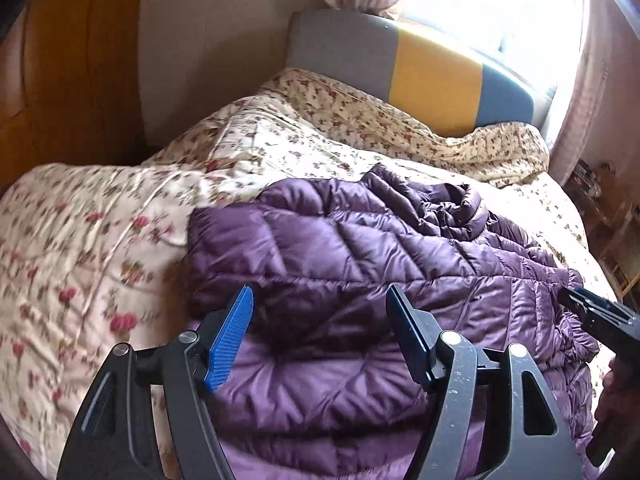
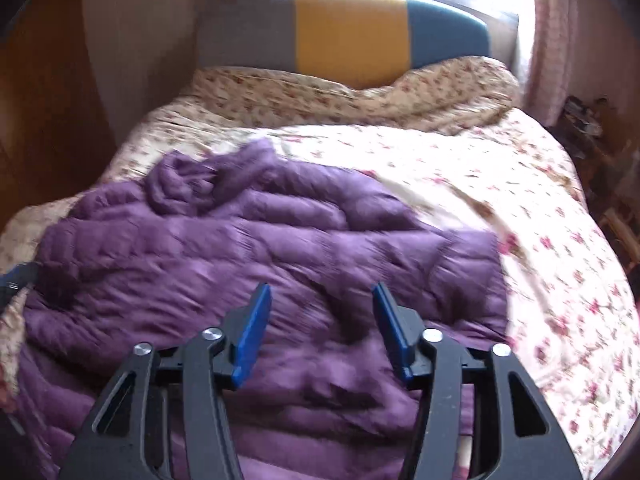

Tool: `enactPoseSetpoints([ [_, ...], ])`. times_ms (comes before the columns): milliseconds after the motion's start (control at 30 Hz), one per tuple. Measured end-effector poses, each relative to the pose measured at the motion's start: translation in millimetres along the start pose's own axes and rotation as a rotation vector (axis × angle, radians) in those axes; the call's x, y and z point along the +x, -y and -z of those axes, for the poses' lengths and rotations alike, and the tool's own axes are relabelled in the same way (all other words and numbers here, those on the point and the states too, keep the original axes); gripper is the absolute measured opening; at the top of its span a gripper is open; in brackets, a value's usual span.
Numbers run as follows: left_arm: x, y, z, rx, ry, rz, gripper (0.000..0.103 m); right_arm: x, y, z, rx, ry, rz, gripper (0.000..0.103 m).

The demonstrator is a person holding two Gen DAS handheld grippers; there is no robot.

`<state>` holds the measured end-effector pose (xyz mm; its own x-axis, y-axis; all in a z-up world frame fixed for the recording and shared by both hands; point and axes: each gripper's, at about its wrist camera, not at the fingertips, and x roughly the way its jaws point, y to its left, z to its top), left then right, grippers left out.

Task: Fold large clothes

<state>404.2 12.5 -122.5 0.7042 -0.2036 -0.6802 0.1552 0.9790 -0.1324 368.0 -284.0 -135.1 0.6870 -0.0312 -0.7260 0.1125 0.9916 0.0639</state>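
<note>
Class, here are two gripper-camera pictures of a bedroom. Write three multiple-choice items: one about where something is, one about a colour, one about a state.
1. Where does the purple jacket lie?
A. On the floor
B. On the flowered bedspread
C. On a chair

2. What colour is the middle panel of the headboard?
A. Yellow
B. Red
C. White

3. How is the left gripper?
A. Shut on the jacket
B. Shut on nothing
C. Open, holding nothing

Answers:
1 B, the jacket is spread over the flowered cover in both views.
2 A, a yellow panel sits between a grey one and a blue one.
3 C, its blue fingers stand apart with jacket fabric showing in the gap.
</note>
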Motion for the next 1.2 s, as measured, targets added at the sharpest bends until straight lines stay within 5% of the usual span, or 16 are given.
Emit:
enactPoseSetpoints([
  [367,63,-7,23,0.013,-0.098,-0.06,0.069,67,-37,26,-0.097,-0.031,0.058,0.068],
  [1200,69,-7,27,0.013,-0.086,-0.061,0.072,68,-39,35,-0.103,0.001,0.07,0.069],
])
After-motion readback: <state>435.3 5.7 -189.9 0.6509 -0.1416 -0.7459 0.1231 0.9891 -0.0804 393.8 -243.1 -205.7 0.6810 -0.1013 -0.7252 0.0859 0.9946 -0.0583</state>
